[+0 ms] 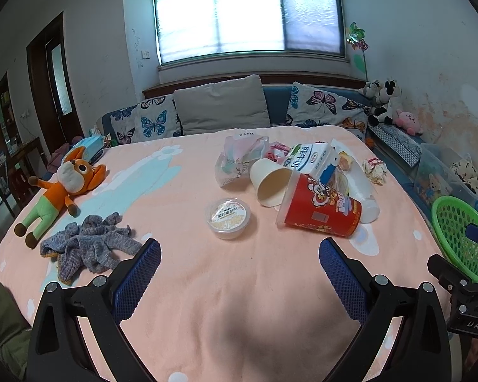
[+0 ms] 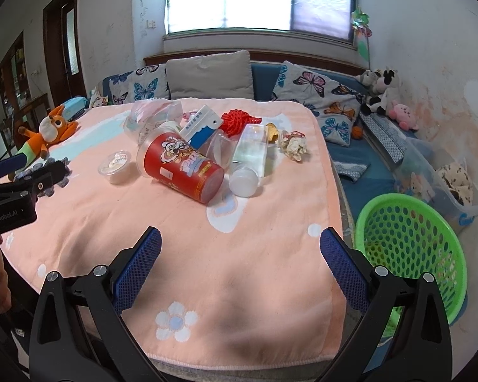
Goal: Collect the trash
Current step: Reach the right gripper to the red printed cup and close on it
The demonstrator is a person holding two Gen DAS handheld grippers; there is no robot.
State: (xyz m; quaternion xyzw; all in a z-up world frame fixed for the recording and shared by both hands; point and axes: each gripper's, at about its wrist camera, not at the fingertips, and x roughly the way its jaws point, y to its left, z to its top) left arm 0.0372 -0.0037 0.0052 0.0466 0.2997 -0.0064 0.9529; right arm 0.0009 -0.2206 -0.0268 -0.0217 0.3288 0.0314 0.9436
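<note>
Trash lies in a heap on the pink blanket (image 1: pixel 239 286): a red snack cup (image 1: pixel 322 211) on its side, a paper cup (image 1: pixel 271 184), a milk carton (image 1: pixel 312 159), a clear bottle (image 2: pixel 248 159), a plastic bag (image 1: pixel 235 159), a crumpled paper ball (image 2: pixel 294 145) and a small lidded tub (image 1: pixel 228 218). A green mesh basket (image 2: pixel 411 248) stands off the blanket's right edge. My left gripper (image 1: pixel 239 254) is open and empty, short of the tub. My right gripper (image 2: pixel 240 245) is open and empty, short of the red cup (image 2: pixel 181 165).
An orange plush fox (image 1: pixel 60 187) and a grey knitted cloth (image 1: pixel 86 248) lie on the blanket's left. Cushions (image 1: pixel 220 105) and a sofa run along the back. Plush toys (image 1: pixel 385 102) and a clear storage box (image 2: pixel 439 175) sit at the right.
</note>
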